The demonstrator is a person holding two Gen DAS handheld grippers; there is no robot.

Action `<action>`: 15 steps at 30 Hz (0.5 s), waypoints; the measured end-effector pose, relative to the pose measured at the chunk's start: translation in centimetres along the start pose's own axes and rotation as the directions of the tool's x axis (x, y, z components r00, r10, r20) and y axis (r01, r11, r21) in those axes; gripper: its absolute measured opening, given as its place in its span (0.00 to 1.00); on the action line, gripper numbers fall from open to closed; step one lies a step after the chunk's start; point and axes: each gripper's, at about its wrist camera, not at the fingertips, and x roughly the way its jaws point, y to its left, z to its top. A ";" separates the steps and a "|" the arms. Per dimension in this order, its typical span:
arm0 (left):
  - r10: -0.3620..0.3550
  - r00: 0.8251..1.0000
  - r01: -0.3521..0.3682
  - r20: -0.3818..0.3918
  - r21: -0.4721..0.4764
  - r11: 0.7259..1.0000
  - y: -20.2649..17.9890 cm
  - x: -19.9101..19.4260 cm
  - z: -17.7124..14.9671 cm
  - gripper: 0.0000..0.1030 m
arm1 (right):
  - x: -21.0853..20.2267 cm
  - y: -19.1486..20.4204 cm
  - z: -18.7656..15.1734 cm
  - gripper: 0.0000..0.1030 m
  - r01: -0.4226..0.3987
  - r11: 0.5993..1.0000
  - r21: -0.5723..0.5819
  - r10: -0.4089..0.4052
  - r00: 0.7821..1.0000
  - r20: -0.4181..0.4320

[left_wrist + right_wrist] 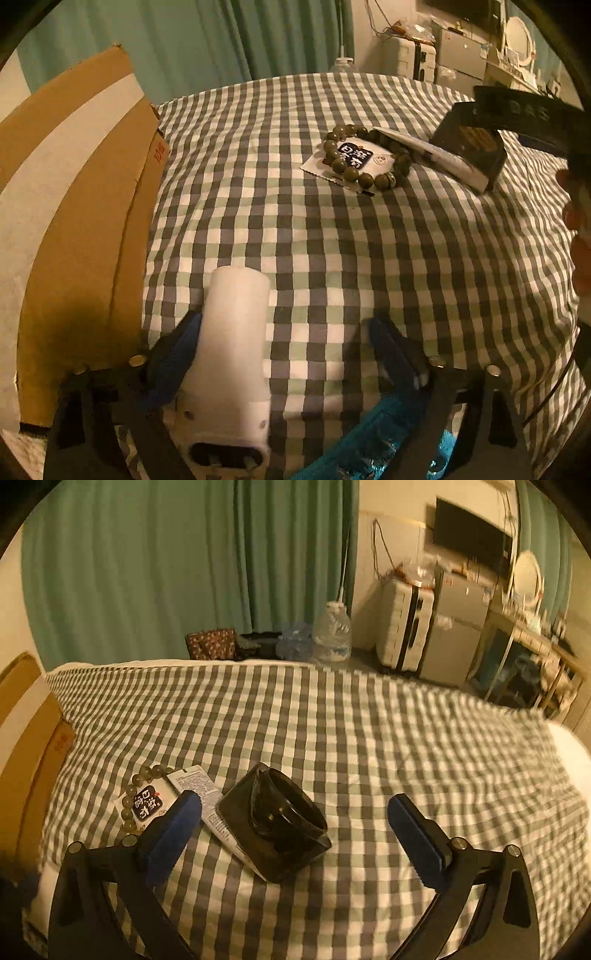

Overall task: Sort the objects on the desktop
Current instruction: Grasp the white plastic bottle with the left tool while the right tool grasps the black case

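A white cylindrical device (232, 332) lies on the checked cloth (332, 240) between the fingers of my left gripper (284, 319). It rests against the left pad, and the right pad stands well clear, so the gripper is open. Further off lie a bead bracelet (365, 155) on a white sachet (351, 158), a white tube (436, 155) and a black box (472, 147). My right gripper (295, 799) is open just in front of the black box (273, 860), which carries a coiled black belt (288, 805). The bracelet (144, 775), sachet (147, 801) and tube (199, 782) lie left of it.
A tall cardboard box (74, 184) stands along the cloth's left edge. A teal item (369, 435) lies under my left gripper. A hand (576, 221) shows at the right edge. Beyond the far edge are water bottles (332, 631), a suitcase (406, 635) and green curtains (184, 554).
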 end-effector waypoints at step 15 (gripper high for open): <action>-0.017 1.000 0.016 -0.011 -0.073 0.997 2.8 -1.3 -0.7 0.33 | 0.5 0.7 -1.2 0.45 0.014 0.999 -0.047 -0.018 0.996 -0.091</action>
